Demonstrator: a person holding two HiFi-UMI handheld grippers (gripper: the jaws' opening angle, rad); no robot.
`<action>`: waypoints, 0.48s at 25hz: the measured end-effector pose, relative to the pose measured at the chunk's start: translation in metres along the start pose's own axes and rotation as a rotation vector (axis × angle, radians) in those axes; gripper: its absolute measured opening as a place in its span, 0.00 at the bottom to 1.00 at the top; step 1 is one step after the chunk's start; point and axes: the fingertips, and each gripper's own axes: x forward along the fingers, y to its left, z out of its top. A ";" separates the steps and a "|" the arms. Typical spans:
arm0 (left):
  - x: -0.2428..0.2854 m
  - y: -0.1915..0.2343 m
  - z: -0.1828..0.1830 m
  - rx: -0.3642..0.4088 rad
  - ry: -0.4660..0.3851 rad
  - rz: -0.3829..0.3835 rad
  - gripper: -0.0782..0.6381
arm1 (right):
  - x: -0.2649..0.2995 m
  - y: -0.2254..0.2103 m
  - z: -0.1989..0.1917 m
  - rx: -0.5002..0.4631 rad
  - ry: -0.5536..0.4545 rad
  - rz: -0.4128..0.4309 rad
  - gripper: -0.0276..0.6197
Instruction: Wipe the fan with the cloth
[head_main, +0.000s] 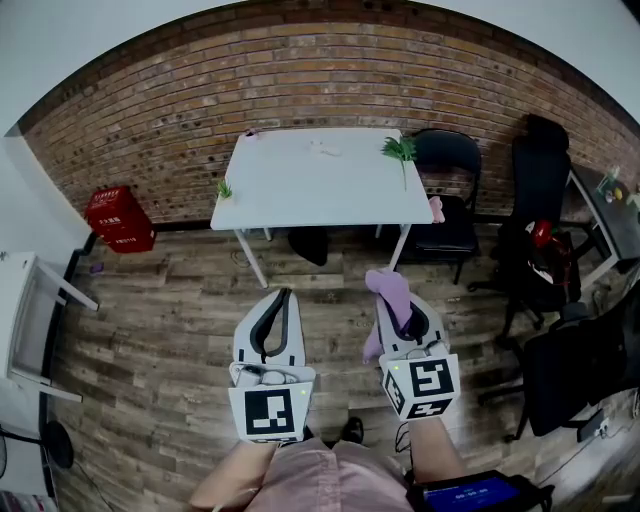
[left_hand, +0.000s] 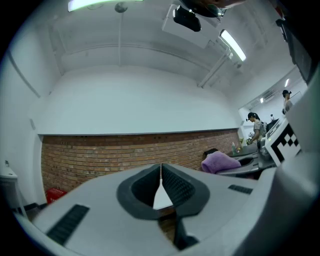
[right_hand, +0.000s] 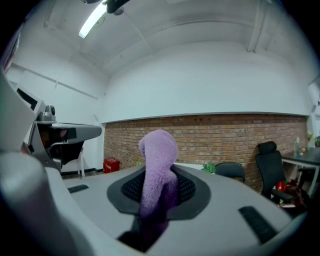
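Head view puts both tools low in frame above the wooden floor, well apart from the white counter (head_main: 320, 190) that stands by the brick wall. My left hand-held gripper (head_main: 284, 296) is closed: its 2 jaws meet at the tips with nothing between them, and the left gripper view shows the same. My right hand-held gripper (head_main: 404, 308) is clamped on the purple cloth (head_main: 388, 288), which stands up out of the jaws, flops over at the top and trails a tail below them. I see a green sprig (head_main: 400, 148) at the counter's far right corner. A red crate (head_main: 118, 218) sits by the wall at left, and a black chair (head_main: 447, 185) stands at right.
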 end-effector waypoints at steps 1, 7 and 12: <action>0.001 -0.001 0.000 -0.010 -0.003 -0.002 0.13 | 0.000 -0.002 0.001 0.009 -0.005 0.002 0.18; 0.013 -0.024 0.002 -0.047 -0.016 -0.058 0.53 | -0.001 -0.019 0.002 -0.003 -0.007 0.014 0.18; 0.021 -0.040 -0.003 -0.030 -0.011 -0.023 0.53 | 0.003 -0.041 -0.005 -0.016 0.002 0.045 0.18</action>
